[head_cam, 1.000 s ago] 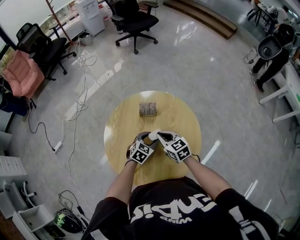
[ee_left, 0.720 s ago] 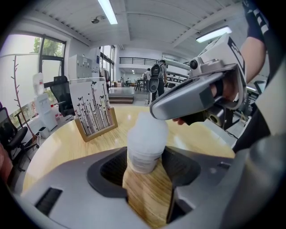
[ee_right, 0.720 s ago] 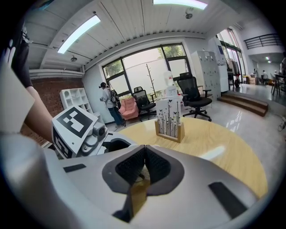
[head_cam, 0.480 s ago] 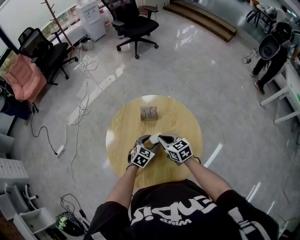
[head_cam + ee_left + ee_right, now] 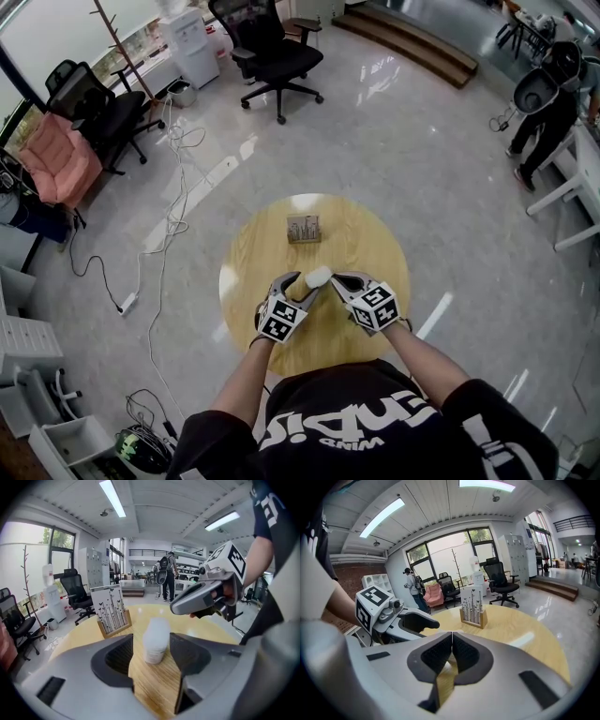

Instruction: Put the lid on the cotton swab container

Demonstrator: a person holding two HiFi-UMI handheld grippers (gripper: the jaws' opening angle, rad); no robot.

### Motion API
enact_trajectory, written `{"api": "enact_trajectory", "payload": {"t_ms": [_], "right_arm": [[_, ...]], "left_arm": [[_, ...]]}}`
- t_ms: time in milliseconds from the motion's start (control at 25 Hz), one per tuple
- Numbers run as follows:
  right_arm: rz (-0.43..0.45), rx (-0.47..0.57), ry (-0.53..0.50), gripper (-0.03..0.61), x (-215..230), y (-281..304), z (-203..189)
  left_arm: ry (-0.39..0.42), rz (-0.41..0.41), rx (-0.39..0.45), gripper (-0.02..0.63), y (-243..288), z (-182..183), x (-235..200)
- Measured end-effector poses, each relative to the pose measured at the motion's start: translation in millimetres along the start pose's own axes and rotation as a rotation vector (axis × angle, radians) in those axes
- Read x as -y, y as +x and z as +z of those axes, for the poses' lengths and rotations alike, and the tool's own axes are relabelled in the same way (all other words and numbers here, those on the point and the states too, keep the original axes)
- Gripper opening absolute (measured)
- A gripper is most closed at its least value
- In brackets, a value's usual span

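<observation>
1. On the near-centre of the table (image 5: 253, 244), head view: the cotton swab container (image 5: 317, 277) sits right at both tool tips. The card stand (image 5: 302, 228) is well apart on the far side. The left gripper (image 5: 296, 283) comes in from near-left and the right gripper (image 5: 339, 279) from near-right. Risk, my guess: two tools crowd one light tub, so a bump from either tip could topple or skid it.

2. Left gripper view: my left gripper (image 5: 151, 637) has its jaws apart with the container (image 5: 156, 639) between them.
   - Wood shows between the container and the left jaw. The right jaw is just beside it or touching; can't tell which. No pinch as far as I can see.
   - The container stands upright on the table, long axis vertical, top pointing up, maybe a slight lean.
   - The top band looks like a lid, but I can't tell if it's seated. No loose lid is in view.
   - Risk: closing off-centre shoves the tub sideways. A cap that's only resting could go on cocked or pop off.
   - The right gripper (image 5: 174, 607) hangs just above-right of it.

3. Right gripper view: my right gripper (image 5: 452, 633) is closed, pads meeting, nothing identifiable clamped.
   - There's a pale sliver in the gap below the pads; can't tell what it is.
   - The left gripper (image 5: 431, 623) is just to the left.
   - Risk: with the jaws together I can only press, and an off-axis push would tilt the cap or tip the tub.
</observation>
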State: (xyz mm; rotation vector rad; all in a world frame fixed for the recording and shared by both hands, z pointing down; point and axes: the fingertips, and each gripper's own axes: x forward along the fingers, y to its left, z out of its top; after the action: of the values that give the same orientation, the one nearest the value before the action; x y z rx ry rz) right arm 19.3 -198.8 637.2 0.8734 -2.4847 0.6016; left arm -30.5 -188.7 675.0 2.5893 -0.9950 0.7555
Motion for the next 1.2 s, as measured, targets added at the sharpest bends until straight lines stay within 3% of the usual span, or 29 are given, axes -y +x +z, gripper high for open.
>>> {"api": "enact_trajectory", "payload": {"t_ms": [440, 920, 1200], "right_arm": [[-0.033, 0.149, 0.002, 0.002, -11.4, -69.5, 30.0], [-0.115, 0.266, -0.015, 0.002, -23.1, -152.8, 59.1], [-0.136, 0.305, -0.011, 0.002, -31.4, -166.0, 56.0]], "left_arm": [[-0.055, 0.073, 0.132, 0.225, -66.6, 52.0, 11.8], [-0.128, 0.162, 0.272, 0.042, -140.9, 86.8, 28.8], [-0.214, 0.235, 0.35, 0.021, -174.5, 84.2, 33.7]]}}
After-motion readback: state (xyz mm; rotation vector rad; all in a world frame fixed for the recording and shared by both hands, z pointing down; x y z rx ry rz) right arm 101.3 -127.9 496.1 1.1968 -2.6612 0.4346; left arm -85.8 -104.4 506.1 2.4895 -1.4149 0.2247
